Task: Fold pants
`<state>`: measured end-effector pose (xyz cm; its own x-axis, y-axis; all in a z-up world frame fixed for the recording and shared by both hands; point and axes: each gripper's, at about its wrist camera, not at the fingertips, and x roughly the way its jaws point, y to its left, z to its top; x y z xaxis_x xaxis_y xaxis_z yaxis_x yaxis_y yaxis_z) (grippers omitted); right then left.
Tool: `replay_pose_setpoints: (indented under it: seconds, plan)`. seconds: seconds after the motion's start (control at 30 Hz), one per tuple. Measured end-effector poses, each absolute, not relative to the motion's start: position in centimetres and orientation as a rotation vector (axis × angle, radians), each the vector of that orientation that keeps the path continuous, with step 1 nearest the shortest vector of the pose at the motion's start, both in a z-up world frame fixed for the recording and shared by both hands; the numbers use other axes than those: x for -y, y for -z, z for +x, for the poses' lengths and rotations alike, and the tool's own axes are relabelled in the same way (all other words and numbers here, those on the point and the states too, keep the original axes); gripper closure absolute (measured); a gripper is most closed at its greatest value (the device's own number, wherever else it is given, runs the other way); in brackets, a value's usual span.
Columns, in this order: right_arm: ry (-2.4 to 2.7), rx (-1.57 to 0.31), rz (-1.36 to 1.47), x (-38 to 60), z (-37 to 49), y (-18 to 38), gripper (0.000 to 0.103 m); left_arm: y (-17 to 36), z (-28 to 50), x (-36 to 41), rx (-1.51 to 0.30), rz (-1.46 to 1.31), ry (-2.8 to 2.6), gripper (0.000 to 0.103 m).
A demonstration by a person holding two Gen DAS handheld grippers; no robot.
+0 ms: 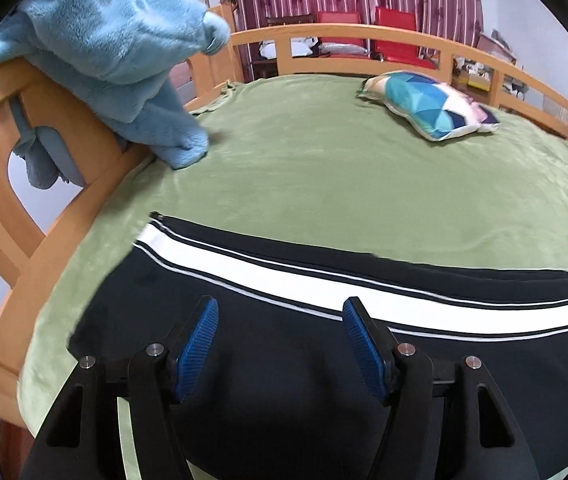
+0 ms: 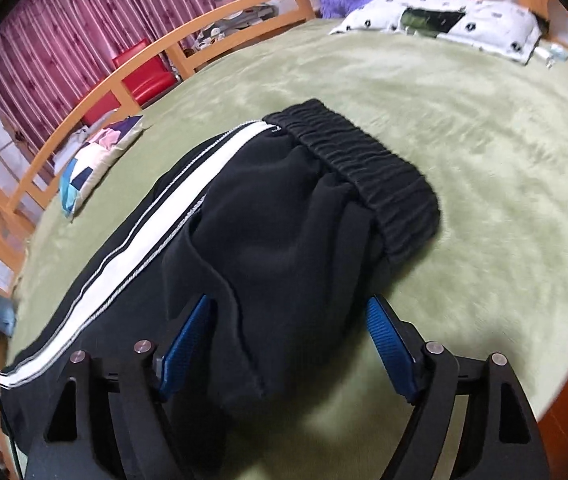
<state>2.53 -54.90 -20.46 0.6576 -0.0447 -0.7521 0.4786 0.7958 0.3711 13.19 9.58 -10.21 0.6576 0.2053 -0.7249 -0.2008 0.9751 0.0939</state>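
Black pants (image 2: 268, 232) with a white side stripe are seen laid leg over leg, lengthwise, on the green bed (image 1: 324, 184), the crosswise folds judged still undone, while both tongs (image 1: 280, 350) (image 2: 290, 346) are held open and empty above them.

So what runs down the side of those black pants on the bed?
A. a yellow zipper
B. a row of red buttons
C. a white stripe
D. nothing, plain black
C: a broad white stripe, edged with thin white lines, runs along the black pants lying on the green blanket.
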Motion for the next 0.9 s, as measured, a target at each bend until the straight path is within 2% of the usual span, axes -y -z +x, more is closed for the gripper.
replay_pose_setpoints:
  seconds: [0.17,0.27,0.37,0.4,0.47,0.5,0.53,0.6,0.73,0.8,0.87,0.9]
  plan:
    - [0.254,-0.791,0.67,56.7,4.3,21.9,0.017,9.4,12.6,-6.5,-0.814,0.0,-0.2,0.04]
    - [0.235,-0.768,0.751,58.0,5.6,22.6,0.011,9.1,12.6,-4.9,-0.807,0.02,-0.197,0.04]
    - [0.249,-0.753,0.803,59.0,6.9,22.8,0.011,8.8,12.8,-3.5,-0.803,0.038,-0.197,0.04]
    - [0.255,-0.754,0.812,59.4,7.5,22.8,0.015,8.7,12.9,-3.0,-0.805,0.036,-0.192,0.04]
    - [0.271,-0.752,0.806,59.9,8.0,22.5,0.042,8.7,12.9,-2.4,-0.811,0.016,-0.165,0.04]
    - [0.244,-0.752,0.795,60.1,8.5,22.3,0.07,8.7,12.9,-2.3,-0.815,0.0,-0.146,0.04]
    - [0.165,-0.755,0.796,60.2,9.1,22.0,0.076,8.7,12.9,-2.1,-0.814,-0.012,-0.131,0.04]
    - [0.16,-0.75,0.741,60.1,9.7,20.3,0.081,8.6,12.6,-1.9,-0.803,-0.013,-0.127,0.04]
    - [0.094,-0.62,0.639,60.8,8.2,14.2,0.082,7.9,11.1,-2.2,-0.795,-0.001,-0.114,0.04]
    - [0.144,-0.598,0.601,61.7,7.5,13.6,0.079,7.8,10.0,-2.9,-0.79,-0.004,-0.127,0.04]
    - [0.208,-0.667,0.591,62.7,7.8,15.6,0.071,8.0,9.2,-3.6,-0.792,-0.014,-0.126,0.04]
    - [0.219,-0.795,0.573,62.9,8.9,17.8,0.069,8.3,8.9,-4.2,-0.804,-0.018,-0.131,0.04]
